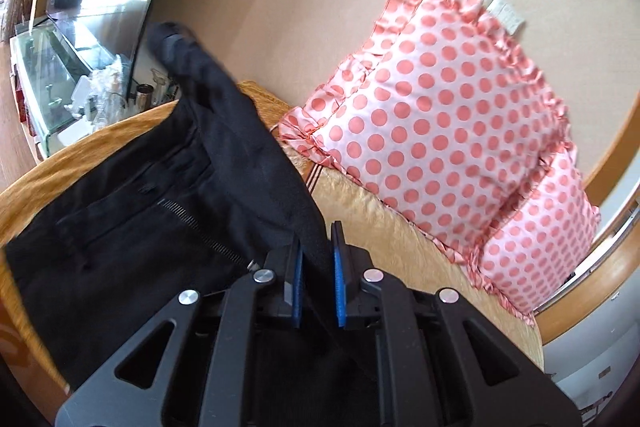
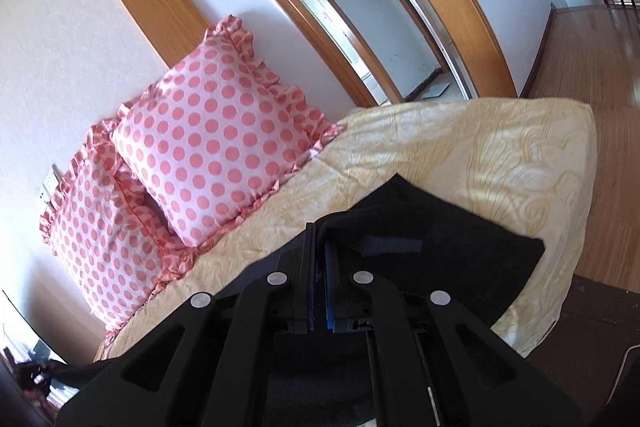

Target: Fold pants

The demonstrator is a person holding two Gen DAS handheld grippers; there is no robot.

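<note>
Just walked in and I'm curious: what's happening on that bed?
A person is folding black pants on a yellow bedspread, using a handheld claw in each hand. The left claw pinches a fold of the fabric, and the right claw grips another part. Two pink dotted pillows lean against the wall.

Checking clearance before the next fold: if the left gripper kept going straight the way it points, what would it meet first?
Probably the black pants it already grips: the left gripper is shut on a fold that drapes up ahead of it. Past that cloth lies the yellow bedspread, then the polka-dot pillow; depth is unclear.
</note>
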